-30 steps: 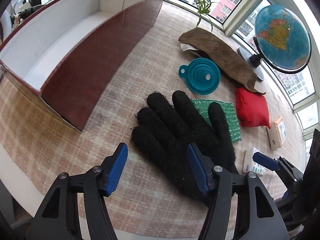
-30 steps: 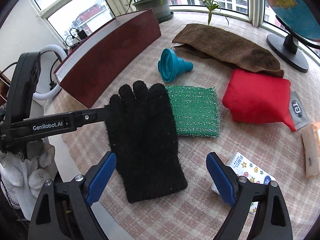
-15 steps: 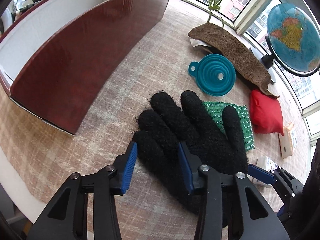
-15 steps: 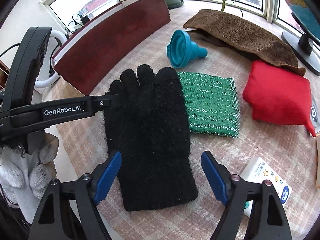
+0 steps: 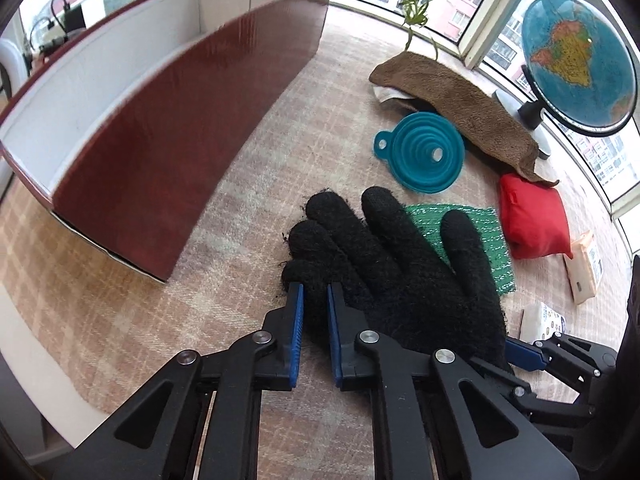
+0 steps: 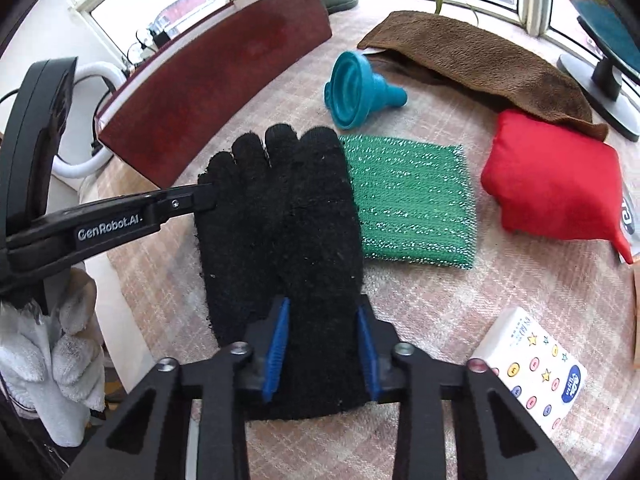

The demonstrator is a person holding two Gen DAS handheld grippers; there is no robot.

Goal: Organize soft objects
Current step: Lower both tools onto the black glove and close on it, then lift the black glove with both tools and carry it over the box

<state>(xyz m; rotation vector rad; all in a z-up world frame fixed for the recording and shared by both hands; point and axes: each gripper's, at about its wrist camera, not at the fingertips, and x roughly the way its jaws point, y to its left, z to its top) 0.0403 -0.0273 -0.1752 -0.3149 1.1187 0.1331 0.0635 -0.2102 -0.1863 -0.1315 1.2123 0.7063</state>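
Note:
A black knitted glove (image 5: 400, 272) lies flat on the checked tablecloth, its fingers pointing away; it also shows in the right wrist view (image 6: 280, 240). My left gripper (image 5: 314, 300) is shut on the glove's little-finger edge. My right gripper (image 6: 322, 316) is shut on the glove's cuff end. A green sparkly cloth (image 6: 412, 208) lies partly under the glove. A red cushion (image 6: 556, 188) and a brown towel (image 6: 480, 56) lie beyond it.
A long dark-red box (image 5: 160, 120) with a white inside stands open at the left. A teal funnel (image 5: 424, 156), a globe (image 5: 576, 64), a white card pack (image 6: 532, 368) and a small carton (image 5: 584, 268) are at the right.
Both grippers have closed from wide open onto the glove: the left on its finger edge, the right on its cuff. Both have moved forward.

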